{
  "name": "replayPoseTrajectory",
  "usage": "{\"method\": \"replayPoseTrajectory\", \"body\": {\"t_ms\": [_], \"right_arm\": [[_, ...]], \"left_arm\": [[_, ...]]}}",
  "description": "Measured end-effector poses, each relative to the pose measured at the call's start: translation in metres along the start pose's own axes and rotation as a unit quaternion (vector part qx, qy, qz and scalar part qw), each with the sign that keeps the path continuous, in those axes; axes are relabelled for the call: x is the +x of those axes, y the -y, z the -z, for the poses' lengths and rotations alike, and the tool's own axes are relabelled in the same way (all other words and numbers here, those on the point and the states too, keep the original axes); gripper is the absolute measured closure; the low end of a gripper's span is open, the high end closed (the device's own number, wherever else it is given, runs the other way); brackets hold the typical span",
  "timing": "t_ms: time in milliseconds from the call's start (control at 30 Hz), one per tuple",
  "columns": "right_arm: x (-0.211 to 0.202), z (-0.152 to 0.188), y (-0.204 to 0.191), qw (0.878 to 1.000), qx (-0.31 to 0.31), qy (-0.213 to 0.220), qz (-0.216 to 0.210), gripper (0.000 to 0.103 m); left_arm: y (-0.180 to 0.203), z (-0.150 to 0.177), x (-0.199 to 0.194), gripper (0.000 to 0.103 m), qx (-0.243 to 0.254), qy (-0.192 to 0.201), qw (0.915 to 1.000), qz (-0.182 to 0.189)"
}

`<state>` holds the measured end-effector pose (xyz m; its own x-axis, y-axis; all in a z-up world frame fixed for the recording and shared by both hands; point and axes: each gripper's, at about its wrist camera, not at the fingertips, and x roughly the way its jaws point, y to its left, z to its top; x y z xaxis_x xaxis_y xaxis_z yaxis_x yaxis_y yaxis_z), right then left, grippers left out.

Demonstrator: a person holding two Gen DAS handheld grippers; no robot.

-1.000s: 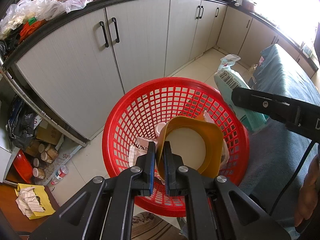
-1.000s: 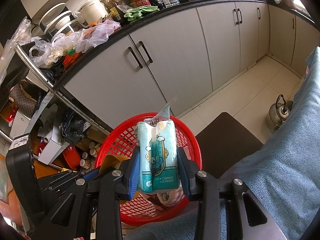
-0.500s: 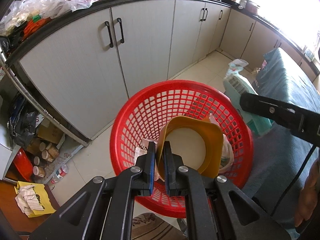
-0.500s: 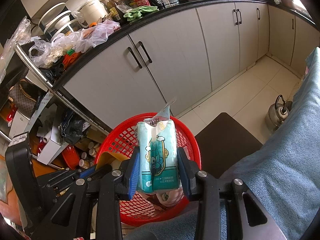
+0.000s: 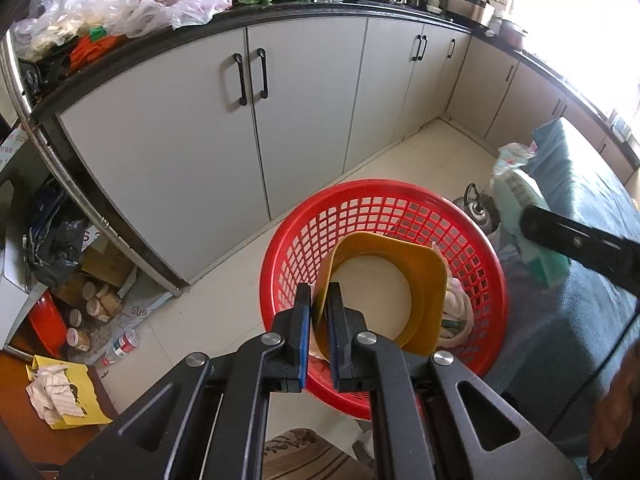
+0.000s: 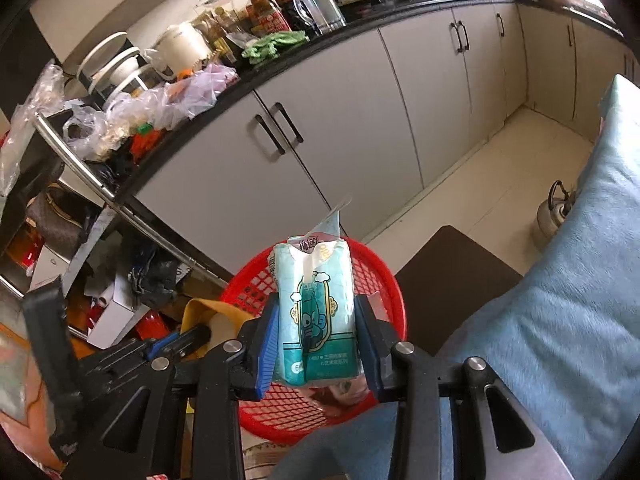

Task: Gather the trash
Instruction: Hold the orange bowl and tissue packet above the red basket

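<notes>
My left gripper [image 5: 318,294] is shut on the rim of a yellow paper bowl [image 5: 384,292], which hangs tilted over a red mesh basket [image 5: 360,190] that holds crumpled wrappers. My right gripper [image 6: 316,304] is shut on a teal tissue pack [image 6: 316,320], held upright above the same red basket [image 6: 378,262]. In the left wrist view the right gripper's arm [image 5: 580,244] and the tissue pack [image 5: 516,196] sit at the basket's right edge. The right wrist view shows the left gripper [image 6: 180,344] with the yellow bowl [image 6: 200,308] at the basket's left.
Grey kitchen cabinets [image 5: 304,112] run behind the basket. A metal kettle [image 6: 554,212] and a dark mat [image 6: 448,276] are on the tiled floor. A blue-covered cushion [image 6: 580,320] fills the right. Jars, boxes and a bottle [image 5: 120,346] clutter the floor at left.
My left gripper has risen a little and drifted left with the yellow bowl, so the basket sits further right in its view. The right gripper and tissue pack have stayed put.
</notes>
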<state>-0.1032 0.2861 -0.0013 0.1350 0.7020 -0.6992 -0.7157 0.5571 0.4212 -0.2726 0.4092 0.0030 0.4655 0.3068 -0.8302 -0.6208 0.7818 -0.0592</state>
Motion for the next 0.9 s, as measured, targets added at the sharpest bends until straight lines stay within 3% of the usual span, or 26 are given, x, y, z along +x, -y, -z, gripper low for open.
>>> {"method": "replayPoseTrajectory", "body": {"t_ms": [233,433,900], "right_arm": [[-0.015,0.011,-0.024,0.998,-0.039,0.031,0.042,0.064],[-0.017,0.016,-0.022,0.998,-0.024,0.040,0.049,0.064],[-0.004,0.011,-0.024,0.997,-0.034,0.034,0.062,0.064]], "left_arm": [[0.002,0.003,-0.004,0.096,0.008,0.008,0.9999,0.000],[0.003,0.003,-0.008,0.096,0.014,0.035,0.9992,-0.013],[0.004,0.000,0.001,0.096,0.011,0.031,0.9995,0.000]]}}
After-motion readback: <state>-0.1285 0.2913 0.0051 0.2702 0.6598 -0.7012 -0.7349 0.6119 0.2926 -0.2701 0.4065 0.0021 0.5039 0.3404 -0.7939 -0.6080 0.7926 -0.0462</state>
